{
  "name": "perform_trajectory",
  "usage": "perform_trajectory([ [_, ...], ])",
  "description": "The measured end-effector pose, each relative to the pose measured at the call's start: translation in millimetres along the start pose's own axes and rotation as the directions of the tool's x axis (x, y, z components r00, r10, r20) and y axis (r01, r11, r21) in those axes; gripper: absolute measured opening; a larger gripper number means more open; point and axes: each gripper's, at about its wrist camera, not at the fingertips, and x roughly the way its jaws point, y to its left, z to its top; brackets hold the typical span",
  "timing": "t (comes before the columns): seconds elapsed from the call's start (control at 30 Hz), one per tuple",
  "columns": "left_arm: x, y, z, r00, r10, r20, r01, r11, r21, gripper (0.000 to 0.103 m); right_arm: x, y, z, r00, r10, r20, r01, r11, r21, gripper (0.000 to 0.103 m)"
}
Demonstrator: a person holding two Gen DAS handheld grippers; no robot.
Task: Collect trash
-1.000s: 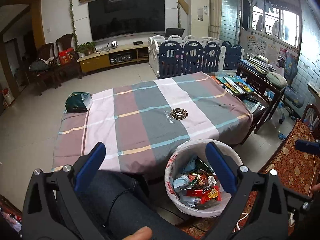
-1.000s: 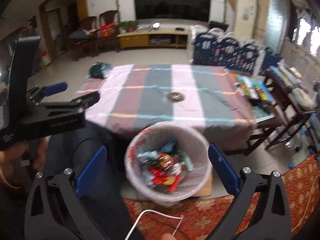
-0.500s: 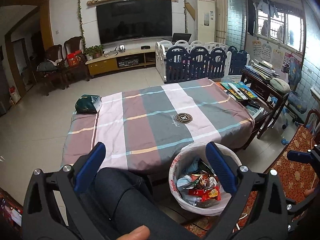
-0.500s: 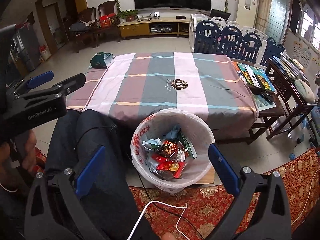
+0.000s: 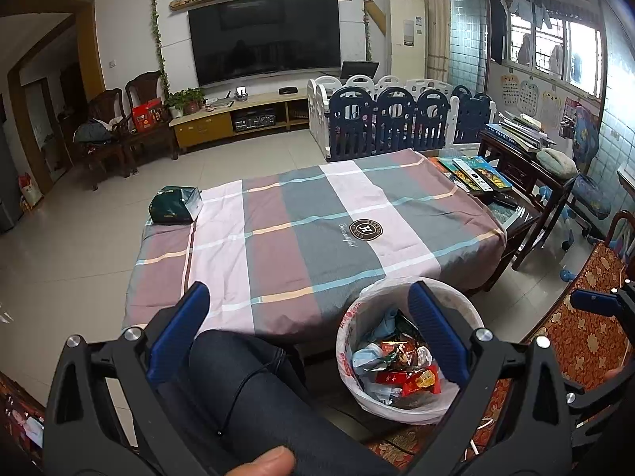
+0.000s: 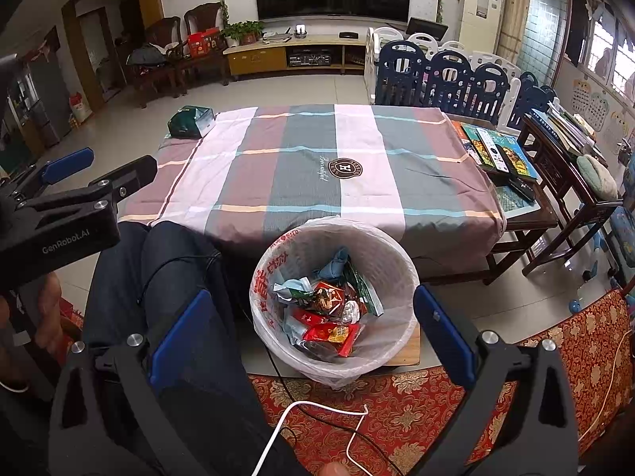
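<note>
A white trash bin (image 6: 381, 261) lined with a plastic bag stands on the floor in front of the table and holds several wrappers (image 6: 329, 317). It also shows in the left wrist view (image 5: 357, 317) with the wrappers (image 5: 401, 369) inside. My left gripper (image 5: 307, 301) is open and empty, held above the knees and the bin's rim. My right gripper (image 6: 311, 309) is open and empty, above the bin. The left gripper shows at the left of the right wrist view (image 6: 95, 170).
A low table under a striped cloth (image 6: 317, 166) carries a green tissue pack (image 6: 190, 121) at its far left corner. Books (image 6: 496, 146) lie on a side table at the right. The person's legs (image 6: 166, 277) sit left of the bin. A white cable (image 6: 317, 408) lies on the red rug.
Both grippers have pulled back and up from the bin, so more of the room shows. Both stay open and empty. The bin and table have not moved.
</note>
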Motion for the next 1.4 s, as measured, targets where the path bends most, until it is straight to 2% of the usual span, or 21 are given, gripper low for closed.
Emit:
perform_trajectory([
  [1.4, -0.7, -1.7, -4.0, 1.0, -0.005, -0.003, 0.005, 1.0, 0.003, 0.1, 5.9, -1.0, -3.9, 1.0, 0.004, -0.007, -0.004, 1.0, 0.004, 0.099],
])
